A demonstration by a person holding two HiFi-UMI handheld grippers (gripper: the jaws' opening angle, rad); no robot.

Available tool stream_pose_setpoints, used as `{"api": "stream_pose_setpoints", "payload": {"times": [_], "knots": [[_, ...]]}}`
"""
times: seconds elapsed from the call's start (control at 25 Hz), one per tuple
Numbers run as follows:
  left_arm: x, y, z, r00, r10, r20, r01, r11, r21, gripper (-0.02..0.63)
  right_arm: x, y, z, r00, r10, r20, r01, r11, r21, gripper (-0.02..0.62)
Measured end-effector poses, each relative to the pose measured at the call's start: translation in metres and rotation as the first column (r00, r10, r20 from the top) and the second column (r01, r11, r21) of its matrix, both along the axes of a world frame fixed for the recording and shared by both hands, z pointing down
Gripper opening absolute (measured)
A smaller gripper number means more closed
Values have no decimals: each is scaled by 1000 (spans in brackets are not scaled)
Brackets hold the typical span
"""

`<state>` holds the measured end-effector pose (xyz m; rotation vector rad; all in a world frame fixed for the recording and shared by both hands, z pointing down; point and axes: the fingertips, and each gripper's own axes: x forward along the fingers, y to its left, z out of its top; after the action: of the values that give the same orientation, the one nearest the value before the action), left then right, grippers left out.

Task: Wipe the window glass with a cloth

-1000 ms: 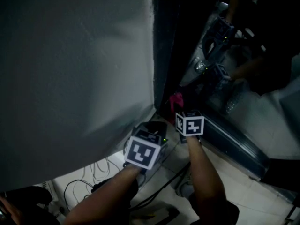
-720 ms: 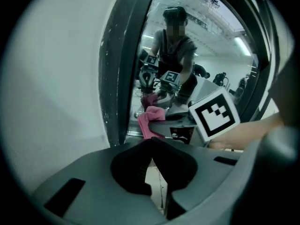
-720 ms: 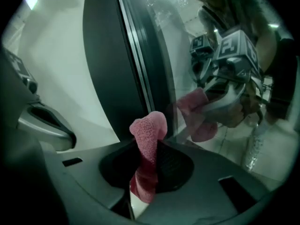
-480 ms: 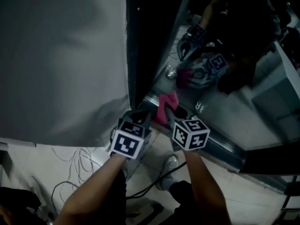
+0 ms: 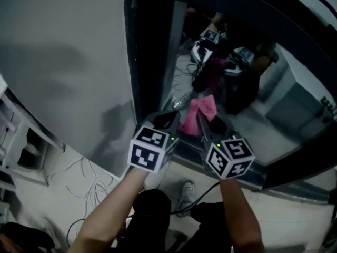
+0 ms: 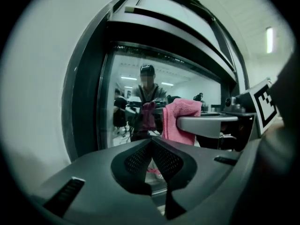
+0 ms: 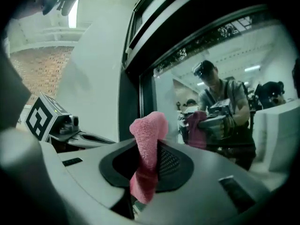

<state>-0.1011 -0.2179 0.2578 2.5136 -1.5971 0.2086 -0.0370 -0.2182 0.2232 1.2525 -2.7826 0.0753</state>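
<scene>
A pink cloth (image 5: 202,111) is pinched in my right gripper (image 5: 204,123) and stands up from the jaws just in front of the window glass (image 5: 247,83). In the right gripper view the cloth (image 7: 146,146) sticks up between the jaws of that gripper (image 7: 151,142), close to the glass (image 7: 187,88). My left gripper (image 5: 167,118) is held beside it on the left, shut with nothing in it (image 6: 151,143). The left gripper view also catches the cloth (image 6: 180,118). The glass (image 6: 131,97) mirrors the person, both grippers and the cloth.
A dark window frame (image 5: 145,62) runs up the glass's left edge, with a white wall (image 5: 63,62) beyond it. A shelf unit (image 5: 21,146) stands at far left. Cables (image 5: 79,175) lie on the tiled floor near the person's shoe (image 5: 185,190).
The view has swung up from wall and floor to the window. Both grippers have risen towards the glass, the pink cloth still held in the right one.
</scene>
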Motion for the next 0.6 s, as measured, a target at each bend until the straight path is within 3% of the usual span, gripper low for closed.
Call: {"api": "stream_pose_setpoints", "payload": {"times": [0.32, 0.6], "knots": [[43, 47, -107, 997, 74, -1, -73, 988, 136, 0, 56, 58, -103, 995, 56, 79, -67, 987, 149, 66], [85, 105, -150, 988, 156, -16, -151, 972, 180, 0, 103, 119, -152, 988, 114, 107, -133, 973, 191, 67]]}}
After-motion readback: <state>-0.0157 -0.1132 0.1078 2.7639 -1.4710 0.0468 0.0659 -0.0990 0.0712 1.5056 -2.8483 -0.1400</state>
